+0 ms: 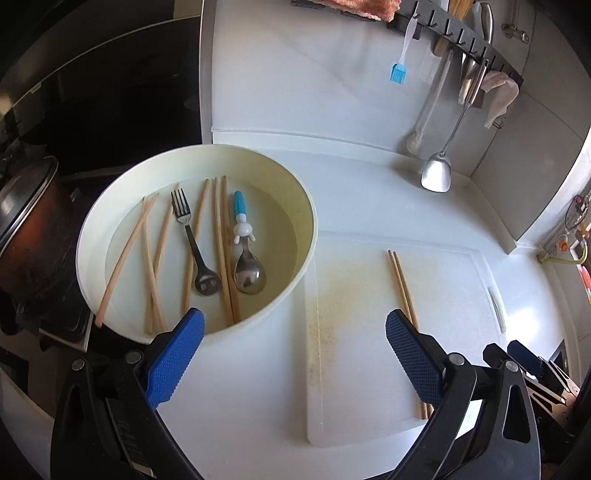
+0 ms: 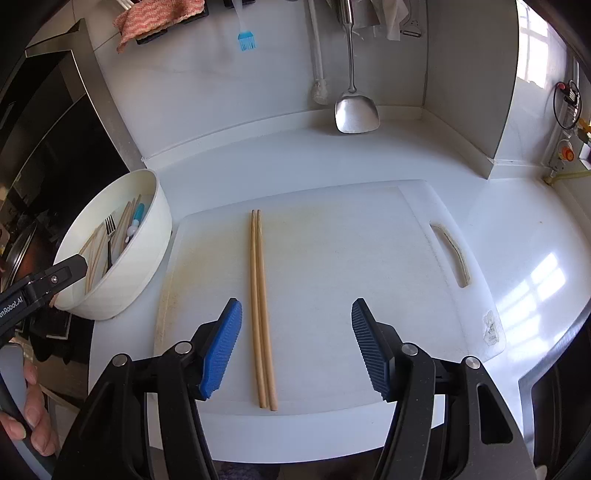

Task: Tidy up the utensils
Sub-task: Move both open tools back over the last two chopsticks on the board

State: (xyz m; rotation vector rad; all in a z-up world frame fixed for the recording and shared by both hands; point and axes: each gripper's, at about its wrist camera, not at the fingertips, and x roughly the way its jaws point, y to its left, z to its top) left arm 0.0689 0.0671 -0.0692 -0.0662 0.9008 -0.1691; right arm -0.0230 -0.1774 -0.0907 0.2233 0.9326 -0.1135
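My right gripper (image 2: 295, 347) hangs over the near edge of the cutting board (image 2: 369, 258), fingers spread wide, holding nothing. One pair of wooden chopsticks (image 2: 261, 314) lies on the board between those fingers, closer to the left pad, touching neither. The two sticks lie side by side, touching, running straight away from me.

My left gripper (image 1: 295, 354) is also released and empty, one pad over the bowl's near rim, the other over the board beside the chopstick pair (image 1: 402, 288). In the right view its black body (image 2: 44, 284) shows at the left edge, just at the bowl (image 2: 147, 258).

One white round bowl (image 1: 310, 221) sits on the counter, touching or just beside the board's left edge. Inside I count one metal fork (image 1: 192, 240), tines away from me, one spoon (image 1: 245, 254) with a blue-and-white character handle, and loose wooden chopsticks (image 1: 151, 258), roughly eight, some crossing; exact count hard to tell where they overlap. Two of them lie together between fork and spoon. One leans out over the near left rim.

Left of the bowl stands one dark pot (image 1: 26, 236) with a lid.

The board has one handle slot (image 2: 452, 254) on its right side and yellowish staining on its left.

Far back, on the wall rail (image 1: 461, 40): one blue silicone brush (image 1: 399, 72), one steel spatula (image 2: 355, 110) with its blade reaching the counter, one white-handled brush (image 2: 319, 74), one pink cloth (image 2: 159, 18).
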